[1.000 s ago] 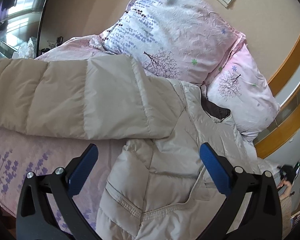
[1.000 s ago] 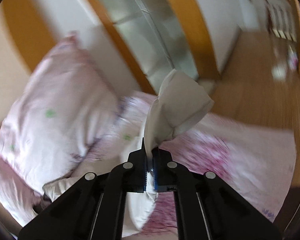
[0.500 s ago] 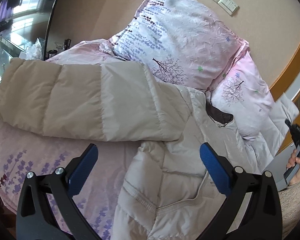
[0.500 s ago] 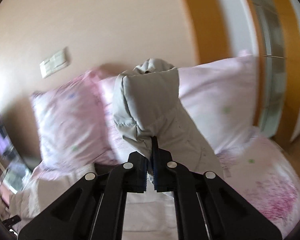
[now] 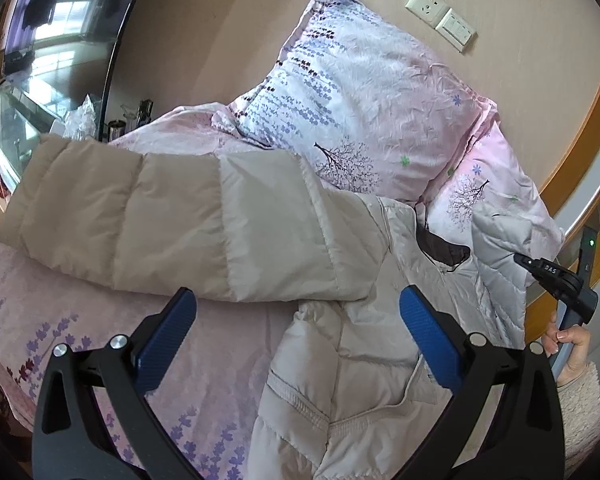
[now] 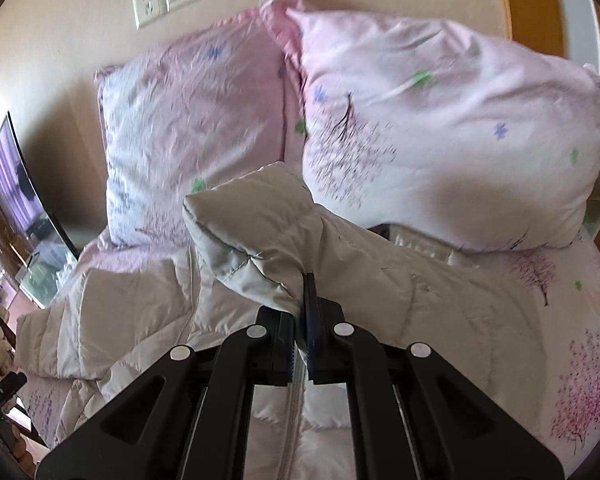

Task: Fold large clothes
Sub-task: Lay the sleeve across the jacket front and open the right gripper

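A beige puffer jacket [image 5: 364, 360] lies front-up on the pink bed. One sleeve [image 5: 172, 216] stretches out flat to the left in the left wrist view. My left gripper [image 5: 298, 340] hovers open above the jacket's shoulder, nothing between its blue pads. My right gripper [image 6: 305, 300] is shut on the cuff end of the other sleeve [image 6: 268, 240], which it holds lifted over the jacket body [image 6: 140, 320]. At the right edge of the left wrist view the right gripper [image 5: 556, 280] shows with that lifted sleeve [image 5: 496, 248] and a hand [image 5: 572, 352] on its handle.
Two pink floral pillows [image 5: 364, 92] [image 6: 452, 148] lean on the wall behind the jacket. A wall socket and switch [image 5: 440, 12] sit above them. A glass-topped stand with small items [image 5: 88, 120] is at the far left. Wooden trim [image 5: 580, 160] runs at the right.
My right gripper has swung the held sleeve from the floor side round toward the pillows and over the jacket. The left gripper has stayed open, drifting slightly; the right hand has come into its view.
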`<state>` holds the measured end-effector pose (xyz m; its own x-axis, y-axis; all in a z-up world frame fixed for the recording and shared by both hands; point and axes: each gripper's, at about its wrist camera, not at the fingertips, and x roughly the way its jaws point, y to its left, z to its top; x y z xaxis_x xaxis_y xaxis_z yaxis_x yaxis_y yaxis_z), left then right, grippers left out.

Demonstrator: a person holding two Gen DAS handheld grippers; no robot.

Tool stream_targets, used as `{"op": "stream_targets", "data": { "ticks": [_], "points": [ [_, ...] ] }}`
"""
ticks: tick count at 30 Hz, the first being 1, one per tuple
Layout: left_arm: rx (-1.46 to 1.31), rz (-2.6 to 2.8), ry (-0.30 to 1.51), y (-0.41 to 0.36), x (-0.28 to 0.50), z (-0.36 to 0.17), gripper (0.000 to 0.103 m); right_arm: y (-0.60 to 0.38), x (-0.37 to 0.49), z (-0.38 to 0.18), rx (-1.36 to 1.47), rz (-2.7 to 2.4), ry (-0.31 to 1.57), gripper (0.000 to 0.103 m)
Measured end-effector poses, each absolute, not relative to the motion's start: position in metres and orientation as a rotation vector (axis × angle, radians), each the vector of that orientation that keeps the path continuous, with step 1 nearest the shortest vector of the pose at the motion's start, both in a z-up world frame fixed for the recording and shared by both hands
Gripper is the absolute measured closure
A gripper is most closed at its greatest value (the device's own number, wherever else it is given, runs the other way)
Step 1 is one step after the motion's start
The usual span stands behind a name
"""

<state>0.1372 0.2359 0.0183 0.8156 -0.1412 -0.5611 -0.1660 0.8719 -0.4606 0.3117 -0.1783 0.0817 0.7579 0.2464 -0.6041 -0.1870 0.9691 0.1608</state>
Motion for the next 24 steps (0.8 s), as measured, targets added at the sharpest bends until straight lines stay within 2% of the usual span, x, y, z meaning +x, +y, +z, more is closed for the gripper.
{"op": "stream_targets", "data": {
  "ticks": [5, 9, 15, 18, 19, 20, 22, 23, 24],
  "points": [
    [-0.446, 0.03, 0.588, 0.227, 0.138, 0.025, 0.002, -0.159, 0.324, 0.064, 0.068, 0.233, 0.766, 0.098],
    [-0.455, 0.017, 0.615, 0.228, 0.141, 0.023, 0.002, -0.129, 0.335, 0.03, -0.052, 0.231, 0.914, 0.096],
    [-0.504, 0.017, 0.63, 0.243, 0.138, 0.017, 0.002, -0.1, 0.327, -0.001, -0.288, 0.24, 1.059, 0.086],
    [-0.538, 0.005, 0.652, 0.252, 0.136, 0.012, 0.002, -0.103, 0.321, 0.002, -0.27, 0.279, 1.114, 0.067],
    [-0.55, 0.008, 0.655, 0.255, 0.135, 0.01, 0.002, -0.103, 0.32, 0.003, -0.267, 0.303, 1.139, 0.039],
    [-0.561, 0.014, 0.657, 0.258, 0.135, 0.008, 0.002, -0.103, 0.318, 0.004, -0.255, 0.334, 1.155, 0.022],
    [-0.585, 0.026, 0.659, 0.264, 0.133, 0.006, 0.002, -0.1, 0.311, 0.012, -0.253, 0.353, 1.105, 0.025],
    [-0.597, 0.029, 0.659, 0.267, 0.132, 0.005, 0.002, -0.096, 0.307, 0.018, -0.272, 0.333, 1.068, 0.037],
    [-0.604, 0.03, 0.657, 0.268, 0.131, 0.005, 0.002, -0.097, 0.305, 0.024, -0.255, 0.331, 1.029, 0.045]
  ]
}}
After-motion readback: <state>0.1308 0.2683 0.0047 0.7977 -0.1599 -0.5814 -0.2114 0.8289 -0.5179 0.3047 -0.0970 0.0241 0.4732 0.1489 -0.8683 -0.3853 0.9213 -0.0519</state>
